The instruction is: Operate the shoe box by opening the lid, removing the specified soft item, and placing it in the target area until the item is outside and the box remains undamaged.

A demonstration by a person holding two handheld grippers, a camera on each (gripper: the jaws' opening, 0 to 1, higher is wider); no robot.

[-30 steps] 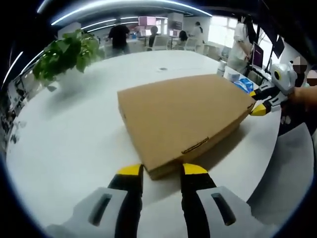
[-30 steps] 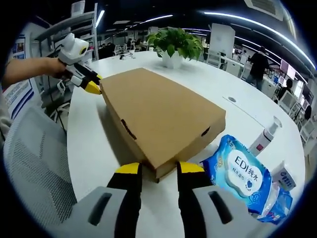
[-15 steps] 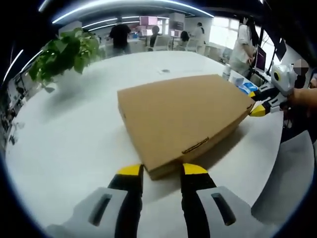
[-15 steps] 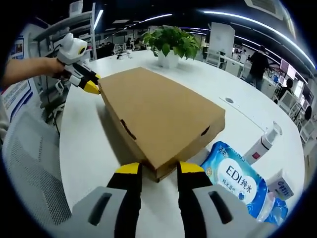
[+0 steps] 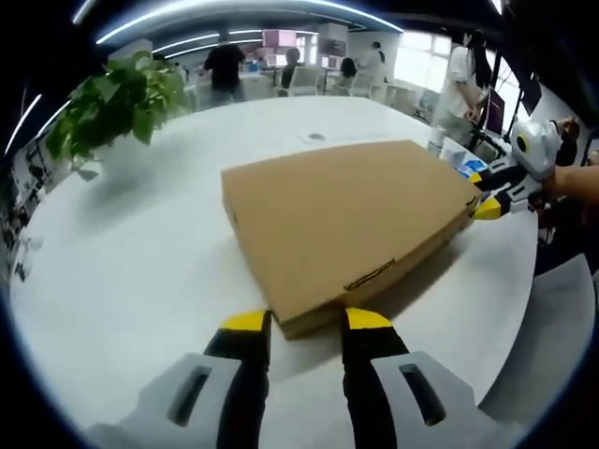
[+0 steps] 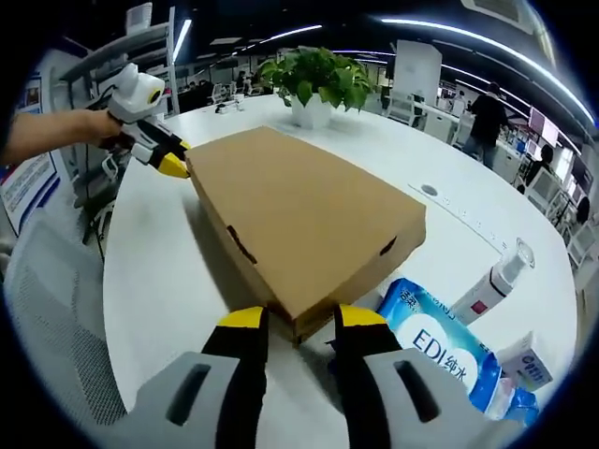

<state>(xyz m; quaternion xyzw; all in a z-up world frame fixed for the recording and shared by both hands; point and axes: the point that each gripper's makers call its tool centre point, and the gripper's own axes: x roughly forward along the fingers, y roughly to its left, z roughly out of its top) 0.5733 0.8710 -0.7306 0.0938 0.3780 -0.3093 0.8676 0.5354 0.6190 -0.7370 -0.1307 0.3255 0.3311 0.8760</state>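
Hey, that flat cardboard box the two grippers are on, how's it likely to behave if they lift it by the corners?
The cardboard box looks broad, thin and corrugated, so probably fairly stiff, perhaps sagging mid-span. The left gripper and right gripper straddle opposite corners, so uneven lifting might twist it or pop the lid's tab slots. The white table looks smooth, so it may slide.

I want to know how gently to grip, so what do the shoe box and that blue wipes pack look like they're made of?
The shoe box looks like plain brown cardboard: matte, unprinted, with die-cut slots along its side. The wipes pack appears to be soft plastic film: glossy, wrinkled, printed blue and white. The right gripper and left gripper straddle opposite box corners.
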